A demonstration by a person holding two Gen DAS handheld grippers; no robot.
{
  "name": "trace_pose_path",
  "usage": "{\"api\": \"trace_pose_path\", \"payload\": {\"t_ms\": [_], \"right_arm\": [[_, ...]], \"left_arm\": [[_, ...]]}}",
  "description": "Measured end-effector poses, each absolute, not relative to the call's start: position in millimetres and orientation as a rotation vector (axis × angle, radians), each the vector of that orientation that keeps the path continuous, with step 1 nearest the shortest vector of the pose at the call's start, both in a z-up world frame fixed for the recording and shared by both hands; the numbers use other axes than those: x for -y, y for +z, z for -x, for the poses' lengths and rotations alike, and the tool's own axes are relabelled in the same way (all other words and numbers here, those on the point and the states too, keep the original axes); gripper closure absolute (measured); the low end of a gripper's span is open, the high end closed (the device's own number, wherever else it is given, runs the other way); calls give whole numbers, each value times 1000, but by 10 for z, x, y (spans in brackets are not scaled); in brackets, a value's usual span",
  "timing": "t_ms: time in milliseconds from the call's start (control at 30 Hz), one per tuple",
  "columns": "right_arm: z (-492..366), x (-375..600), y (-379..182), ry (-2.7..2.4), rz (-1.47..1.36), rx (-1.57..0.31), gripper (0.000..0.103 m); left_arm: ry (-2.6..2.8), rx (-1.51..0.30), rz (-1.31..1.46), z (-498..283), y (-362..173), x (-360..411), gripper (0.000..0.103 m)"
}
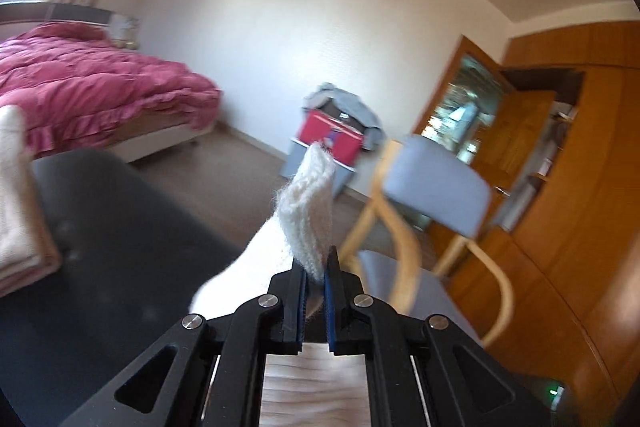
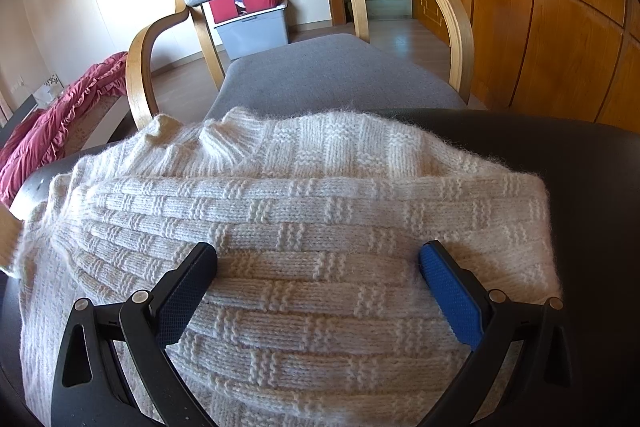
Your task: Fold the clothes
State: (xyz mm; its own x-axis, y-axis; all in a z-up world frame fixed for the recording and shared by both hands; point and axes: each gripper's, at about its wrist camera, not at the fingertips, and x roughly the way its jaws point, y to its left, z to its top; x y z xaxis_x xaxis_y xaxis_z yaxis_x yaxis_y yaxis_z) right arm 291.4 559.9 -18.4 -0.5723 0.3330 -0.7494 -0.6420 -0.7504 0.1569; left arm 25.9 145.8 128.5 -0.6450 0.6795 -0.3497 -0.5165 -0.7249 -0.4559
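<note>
- The left tool (image 1: pixel 316 273) is clamped on a white knitted sleeve end (image 1: pixel 308 211), which is lifted off the dark surface (image 1: pixel 120 227) and stands up from the closed jaws toward the room.
- From that grip a band of white knit is seen trailing down and to the left, back to the surface; the sleeve's long axis is judged to run from the tool toward the sweater's body.
- The right tool (image 2: pixel 318 267) is spread wide and set on the cream sweater (image 2: pixel 320 195), with nothing pinched between its pads; whether it presses the knit down cannot be told.
- The sweater is laid flat across the surface, its collar toward the far edge, next to the grey chair (image 2: pixel 320 75).
- The coming fold is judged to belong to the left tool, the sleeve being carried across the body beside the right tool.
- A folded pale garment (image 1: pixel 20 211) is seen by the surface's left edge.
</note>
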Motion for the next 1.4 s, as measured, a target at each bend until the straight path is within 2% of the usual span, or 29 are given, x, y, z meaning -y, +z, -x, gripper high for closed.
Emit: {"api": "trace_pose_path", "payload": {"t_ms": [200,467,600,767,867,1033,1100,1200,1400], "right_arm": [[-2928,-5601,-178,2314,967,-588,0],[-2995,-5667,-175,2344,920,-658,0],[-3132,-5763,-154,2384,814,-802,0],[-3461,-5970,-160,2399,536,-1148,0],[-3557,-6006,-135,2383,435,-1221,0],[-3532,-5992,-117,2387,421,-1227,0],[-3527,-5994,-116,2388,415,-1232,0],[-3534,-6001,-113,2391,396,-1245,0],[-3511,-6008,-106,2408,391,-1287,0]], "left_arm": [[2144,285,648,-888,1373,-2324,97],[1946,179,726,-1711,993,-3400,97],[1880,122,770,-1965,765,-3785,97],[1829,60,844,-2062,458,-4111,97],[1815,36,870,-2085,305,-4264,97],[1763,-39,916,-2166,103,-4525,95],[1700,-55,991,-2173,-2,-4563,88],[1589,8,1084,-2131,-81,-4428,88],[1742,205,872,-1748,211,-3344,81]]}}
